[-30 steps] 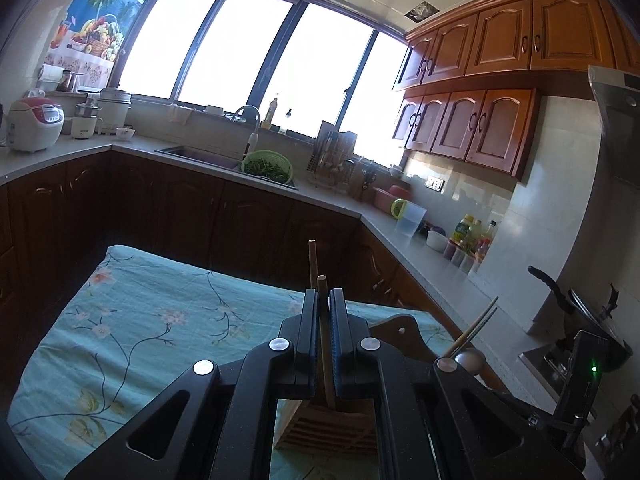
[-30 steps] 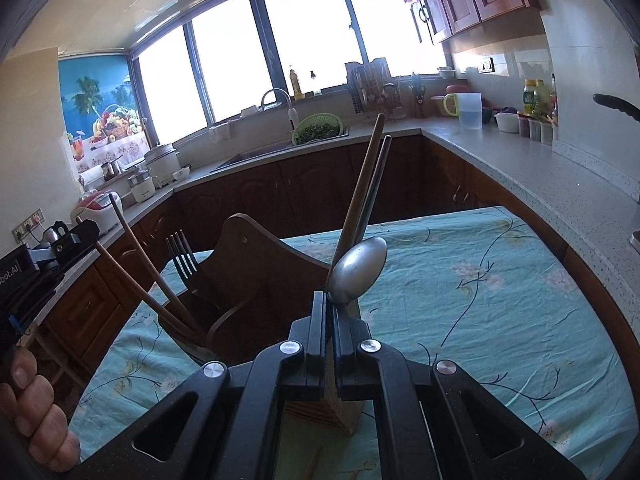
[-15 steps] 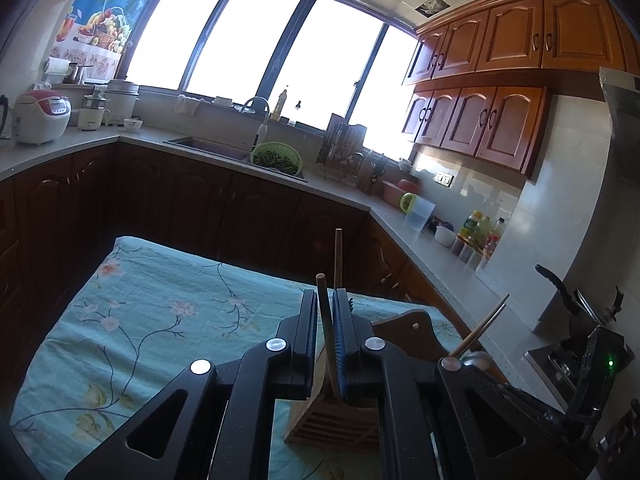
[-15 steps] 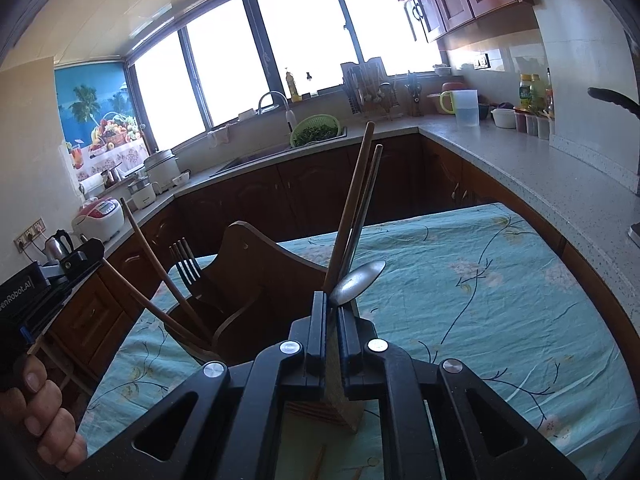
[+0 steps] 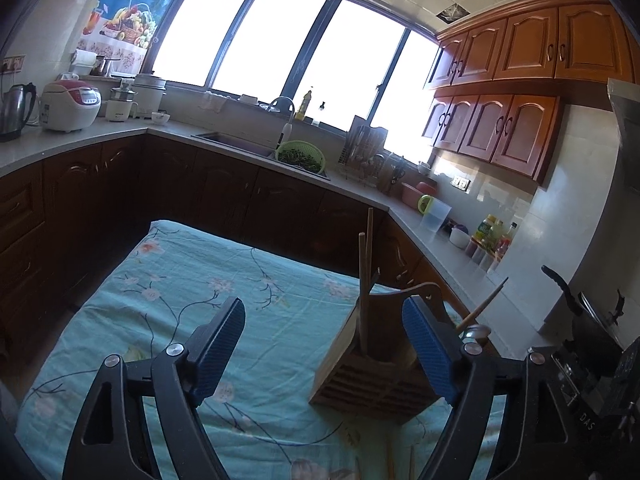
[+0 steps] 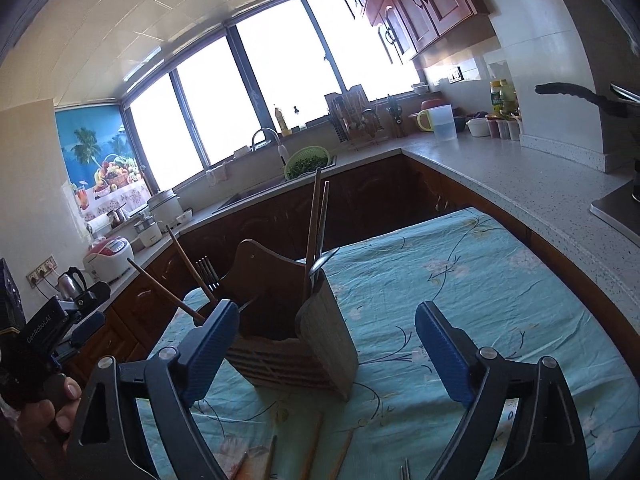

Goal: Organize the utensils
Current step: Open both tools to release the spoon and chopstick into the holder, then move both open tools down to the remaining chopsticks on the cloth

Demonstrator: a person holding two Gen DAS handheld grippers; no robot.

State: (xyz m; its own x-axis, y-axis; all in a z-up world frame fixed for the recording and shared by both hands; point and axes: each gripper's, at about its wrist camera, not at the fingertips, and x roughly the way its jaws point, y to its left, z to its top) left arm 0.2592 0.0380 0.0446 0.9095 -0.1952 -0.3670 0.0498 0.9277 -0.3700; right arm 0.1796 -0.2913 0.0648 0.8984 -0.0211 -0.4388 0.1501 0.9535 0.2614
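A wooden utensil holder (image 5: 376,364) (image 6: 296,320) stands on the blue floral tablecloth (image 5: 192,300). Two wooden chopsticks (image 5: 364,280) stand upright in its left-side compartment. In the right wrist view another chopstick pair (image 6: 314,228) and a spoon bowl (image 6: 322,264) stick out of the near compartment, and a fork (image 6: 208,272) and two slanted chopsticks (image 6: 180,280) out of the far one. My left gripper (image 5: 324,344) is open and empty, just in front of the holder. My right gripper (image 6: 328,344) is open and empty, the holder between its fingers.
More chopsticks (image 6: 316,448) lie on the cloth at the bottom edge of the right wrist view. Dark cabinets and a stone counter (image 6: 520,176) ring the table, with a sink (image 5: 236,144), a green colander (image 5: 300,154) and a pan handle (image 6: 580,96) to the right.
Both grippers opened. The left let go of a chopstick, now standing in the holder. The right let go of the spoon, which sank into its compartment. Both pulled back a little.
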